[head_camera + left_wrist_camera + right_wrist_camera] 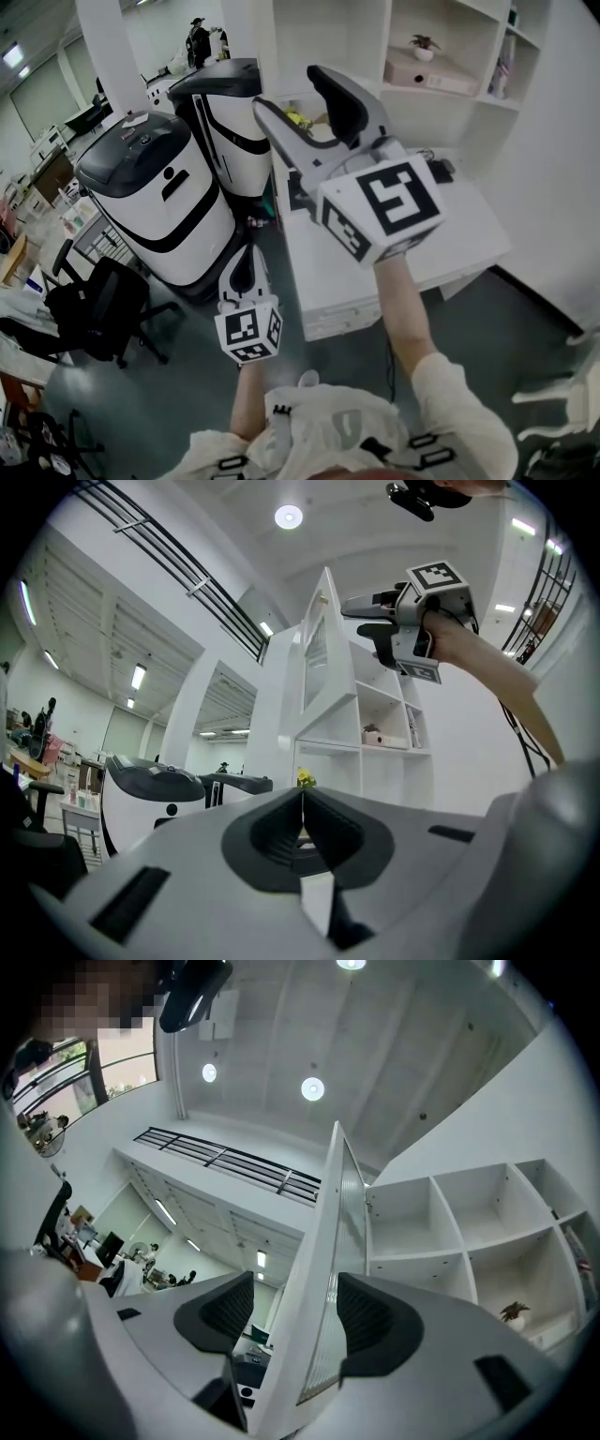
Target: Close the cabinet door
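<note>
My left gripper (302,803) hangs low at my side, clenched, its 2 jaws pressed together with nothing between them. I judge it has no part in this step.

My right gripper (295,1309) is raised high and released. Its 2 jaws are spread, and the free edge of the cabinet door (323,1241) stands between them. One pad looks close to the door's ribbed face while the other stands clear of the opposite face, so I judge I am straddling the door, not gripping it.

The door juts out open, well apart from the cabinet (450,1213). The cabinet's open shelves show beyond it, with a potted plant (513,1311) on a lower one.

I judge the closing has barely begun. The next move calls for swinging the door toward the shelves, either pushing with the jaw on its outer face or pinching the edge first for control.
</note>
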`<action>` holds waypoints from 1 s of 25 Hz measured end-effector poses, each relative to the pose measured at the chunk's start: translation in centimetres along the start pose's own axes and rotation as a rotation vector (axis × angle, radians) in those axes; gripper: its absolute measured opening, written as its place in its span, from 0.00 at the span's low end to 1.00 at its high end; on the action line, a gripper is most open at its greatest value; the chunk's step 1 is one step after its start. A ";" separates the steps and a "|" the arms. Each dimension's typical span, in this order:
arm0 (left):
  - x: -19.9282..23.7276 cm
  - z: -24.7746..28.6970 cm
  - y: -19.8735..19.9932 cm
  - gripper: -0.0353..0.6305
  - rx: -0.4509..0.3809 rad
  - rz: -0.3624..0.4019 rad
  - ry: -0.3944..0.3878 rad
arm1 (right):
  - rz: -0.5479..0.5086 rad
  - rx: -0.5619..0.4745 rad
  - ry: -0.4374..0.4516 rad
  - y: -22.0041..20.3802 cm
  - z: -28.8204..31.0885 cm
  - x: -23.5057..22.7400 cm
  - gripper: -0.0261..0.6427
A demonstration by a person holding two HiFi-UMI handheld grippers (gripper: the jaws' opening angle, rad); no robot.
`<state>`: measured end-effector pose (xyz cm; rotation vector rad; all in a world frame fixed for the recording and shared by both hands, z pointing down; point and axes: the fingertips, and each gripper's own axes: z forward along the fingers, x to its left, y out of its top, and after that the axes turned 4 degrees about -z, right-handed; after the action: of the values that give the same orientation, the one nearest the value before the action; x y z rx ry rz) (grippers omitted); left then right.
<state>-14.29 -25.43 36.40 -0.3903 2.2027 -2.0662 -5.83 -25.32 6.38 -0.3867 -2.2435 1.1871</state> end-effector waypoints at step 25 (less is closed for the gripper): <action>1.1 0.3 -0.2 0.06 0.018 -0.007 0.009 | 0.051 0.060 -0.068 -2.9 2.8 0.0 0.22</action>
<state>-15.27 -26.01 36.66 -0.3887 2.1896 -2.0942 -7.47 -28.85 7.55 -0.3878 -2.2622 1.3086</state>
